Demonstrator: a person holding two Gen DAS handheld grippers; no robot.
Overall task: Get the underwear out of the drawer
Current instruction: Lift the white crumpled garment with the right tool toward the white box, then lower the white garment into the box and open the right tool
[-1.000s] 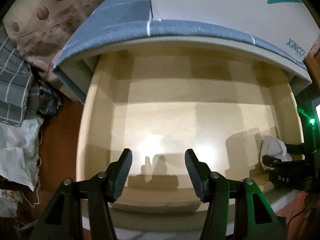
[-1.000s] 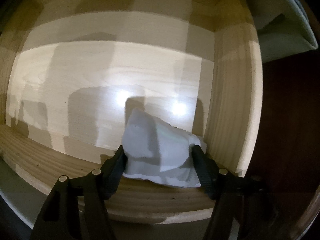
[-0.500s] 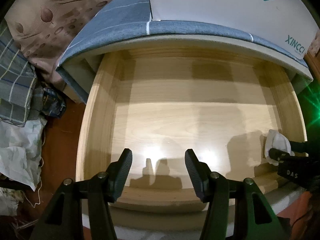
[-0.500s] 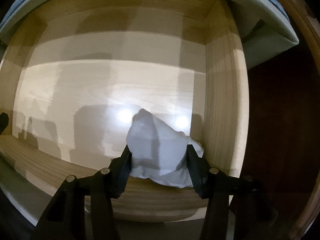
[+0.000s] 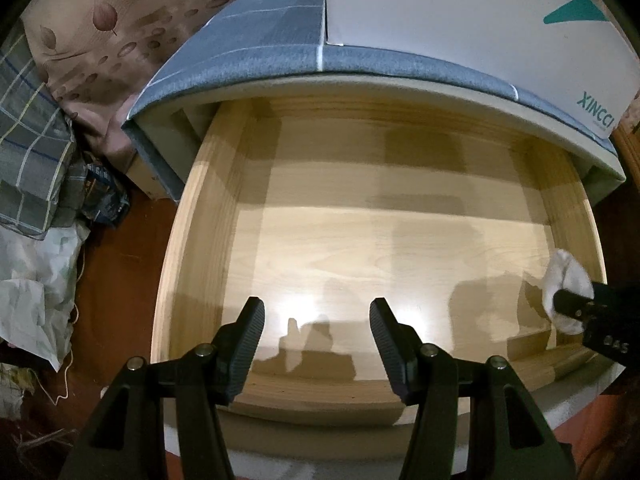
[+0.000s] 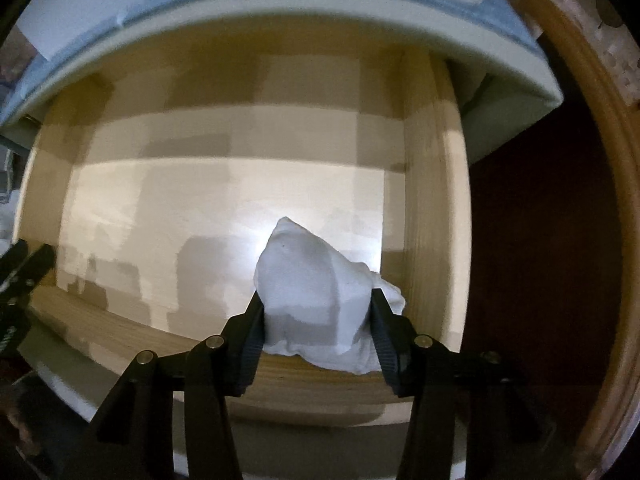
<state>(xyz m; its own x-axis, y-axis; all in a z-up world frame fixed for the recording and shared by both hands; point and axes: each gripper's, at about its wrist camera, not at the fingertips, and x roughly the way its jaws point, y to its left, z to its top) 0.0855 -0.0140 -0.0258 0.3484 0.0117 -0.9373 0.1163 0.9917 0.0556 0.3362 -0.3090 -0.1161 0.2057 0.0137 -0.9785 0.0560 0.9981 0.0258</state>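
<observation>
The right tool point(image 6: 318, 318) is closing, pinching the white underwear point(image 6: 316, 300) at the drawer's point(image 6: 436, 208) five o'clock corner; soft, light, it bunches readily. The left tool point(image 5: 317, 332) hangs spread, empty.

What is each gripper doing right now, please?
Left gripper: open, nothing between its fingers, over the drawer.
Right gripper: jaws closing, pads pressing on the white underwear.

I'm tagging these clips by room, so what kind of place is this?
Most likely a bedroom: an open wooden drawer under a grey-covered mattress, leaf-print bedding and plaid cloth piled beside it, and white underwear in the drawer.
</observation>
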